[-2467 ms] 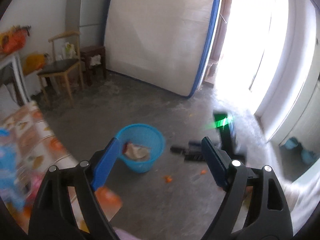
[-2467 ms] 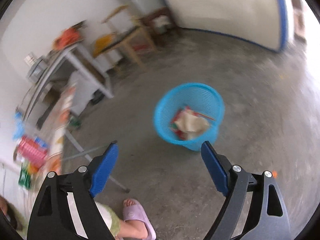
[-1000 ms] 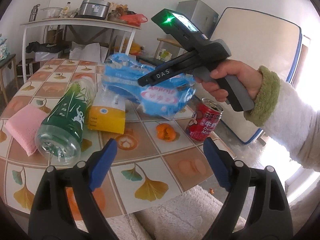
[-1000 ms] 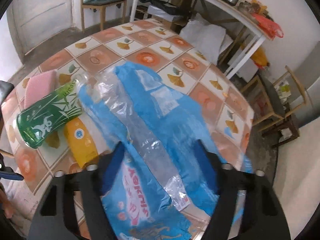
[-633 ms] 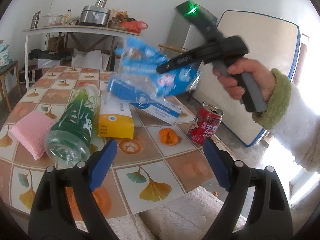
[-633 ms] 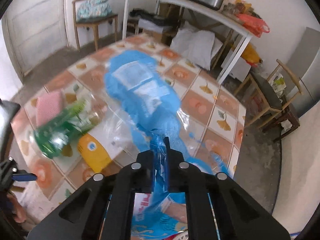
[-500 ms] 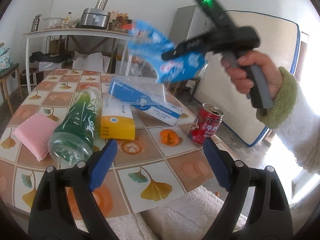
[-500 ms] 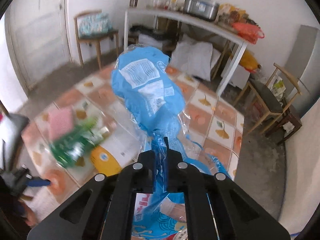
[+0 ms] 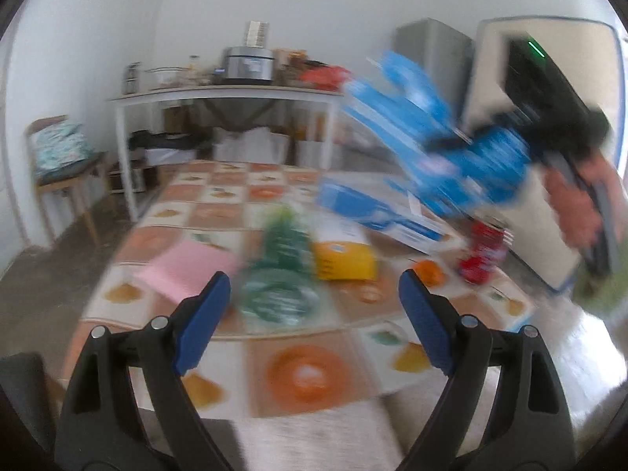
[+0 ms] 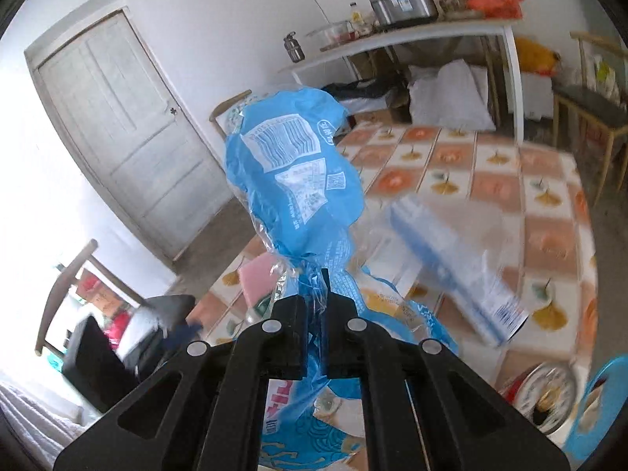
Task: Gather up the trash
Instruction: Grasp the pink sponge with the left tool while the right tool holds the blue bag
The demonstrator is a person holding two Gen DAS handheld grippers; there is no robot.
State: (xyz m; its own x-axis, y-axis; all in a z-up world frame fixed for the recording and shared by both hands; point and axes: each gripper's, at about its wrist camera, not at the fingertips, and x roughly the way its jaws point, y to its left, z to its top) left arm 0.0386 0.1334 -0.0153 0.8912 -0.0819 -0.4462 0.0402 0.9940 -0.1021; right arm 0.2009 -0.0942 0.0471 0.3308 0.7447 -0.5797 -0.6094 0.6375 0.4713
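Wrapper point(image 10: 298, 188) hangs above the table's point(image 10: 549, 212) near edge, pinched in the right gripper point(image 10: 313, 306); left gripper point(image 9: 310, 302) gapes empty. Keep the pinch firm, swing toward the basket point(image 10: 600, 404).

Table point(image 9: 251, 192): sponge point(image 9: 184, 271) at left | bottle point(image 9: 282, 271) lying right of it | carton point(image 9: 345, 259) next | peel point(image 9: 429, 272) and can point(image 9: 481, 259) at right | flat box point(image 9: 376, 212) behind carton | bag point(image 10: 298, 188) raised above table | counter point(image 9: 219, 96) behind.

near table edge point(image 9: 306, 376) bare; green bottle point(image 9: 282, 271), yellow box point(image 9: 343, 259) crowd middle.
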